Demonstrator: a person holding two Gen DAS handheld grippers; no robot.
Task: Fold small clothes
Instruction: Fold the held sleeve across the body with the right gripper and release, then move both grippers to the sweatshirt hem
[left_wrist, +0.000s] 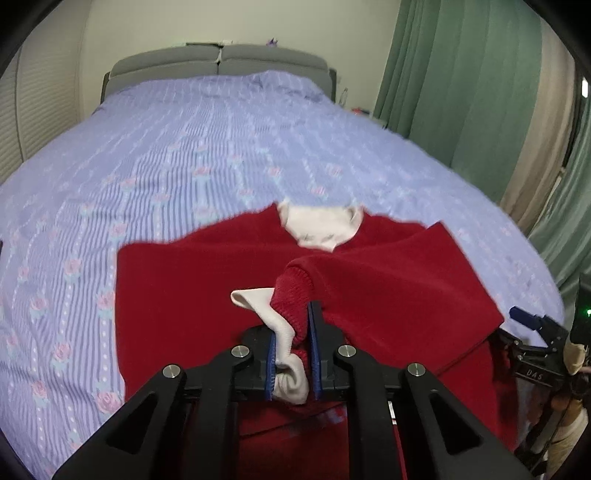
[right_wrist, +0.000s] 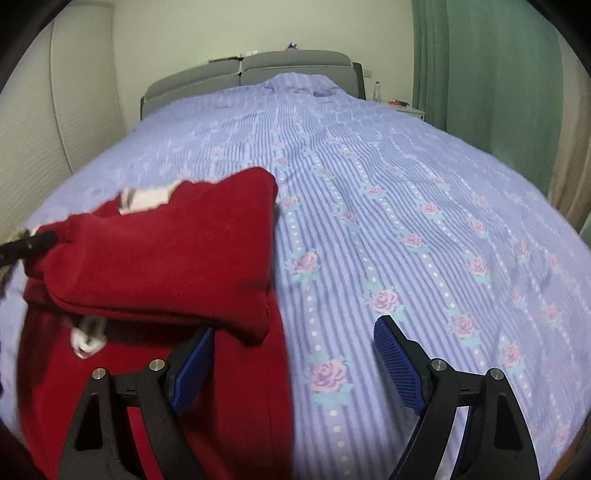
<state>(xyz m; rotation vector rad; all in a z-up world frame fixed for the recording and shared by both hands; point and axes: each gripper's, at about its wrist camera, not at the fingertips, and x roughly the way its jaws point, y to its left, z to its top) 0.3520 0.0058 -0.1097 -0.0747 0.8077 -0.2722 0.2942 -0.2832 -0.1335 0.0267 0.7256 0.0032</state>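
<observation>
A red sweater (left_wrist: 229, 295) lies on the bed (left_wrist: 184, 155), low in the middle of the left wrist view. Its white collar (left_wrist: 317, 229) is at the far end, toward the gray headboard (left_wrist: 221, 68) at the top of the frame. So its long way runs from the bottom of the picture up toward the headboard. One sleeve is folded across the body, and its ribbed cuff (left_wrist: 291, 295), with a white inner cuff poking out, points to the bottom middle.

The left gripper (left_wrist: 293, 354) reaches in from the bottom edge and tilts down at the bed. Its blue pads are close together and squeeze the cuff.

In the right wrist view the sweater fills the lower left. The right gripper (right_wrist: 293, 365) comes in from the bottom and tilts down too. Its jaws are wide apart and grip nothing. The left pad is at the sweater's right edge, and the right pad is over the flowery bedspread (right_wrist: 424, 221).
</observation>
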